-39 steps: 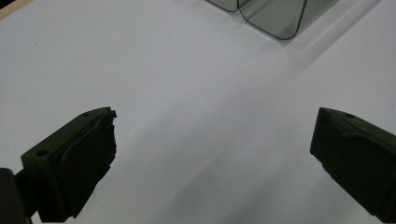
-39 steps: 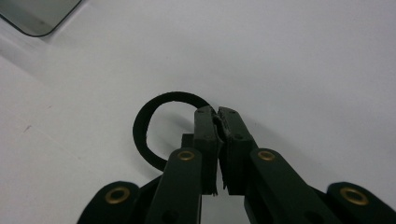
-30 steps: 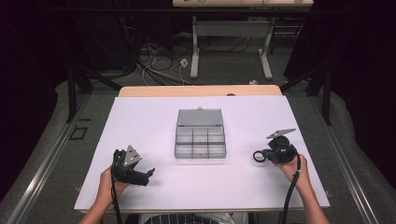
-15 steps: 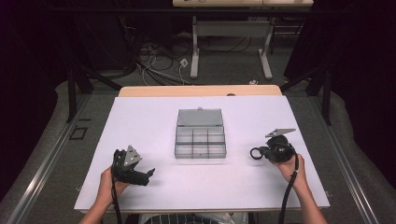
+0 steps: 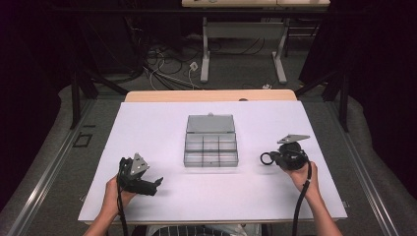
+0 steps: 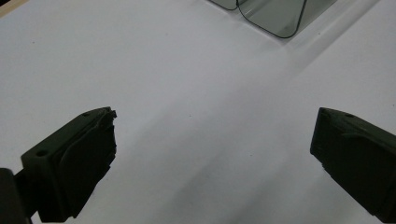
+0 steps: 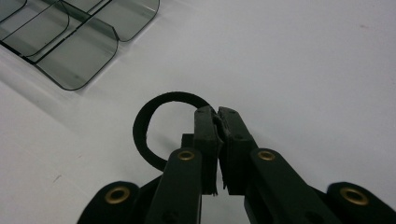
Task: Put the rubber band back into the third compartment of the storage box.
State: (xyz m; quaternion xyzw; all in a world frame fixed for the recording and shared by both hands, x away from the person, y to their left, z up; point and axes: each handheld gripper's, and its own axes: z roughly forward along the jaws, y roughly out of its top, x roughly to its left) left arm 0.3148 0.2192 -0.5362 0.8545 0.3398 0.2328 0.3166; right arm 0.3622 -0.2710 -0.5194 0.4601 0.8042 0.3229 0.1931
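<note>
A clear grey compartment box [image 5: 210,164] with its lid laid back sits mid-table; its corner shows in the left gripper view [image 6: 275,18] and its curved cells in the right gripper view [image 7: 77,56]. To the right of the box, my right gripper [image 5: 273,158] [image 7: 217,112] is shut on a black ring [image 5: 261,158] [image 7: 139,128], which sticks out toward the box just over the white table. My left gripper [image 5: 156,186] [image 6: 215,126] rests at the front left, open, with nothing between its jaws.
The white table top [image 5: 162,123] ends in a wooden strip [image 5: 211,95] at the far side. Beyond it are dark floor, cables and the legs of another table [image 5: 205,54]. A person's hands hold both grippers near the front edge.
My right gripper has edged slightly left toward the box, carrying the black ring. The left gripper has stayed where it was.
</note>
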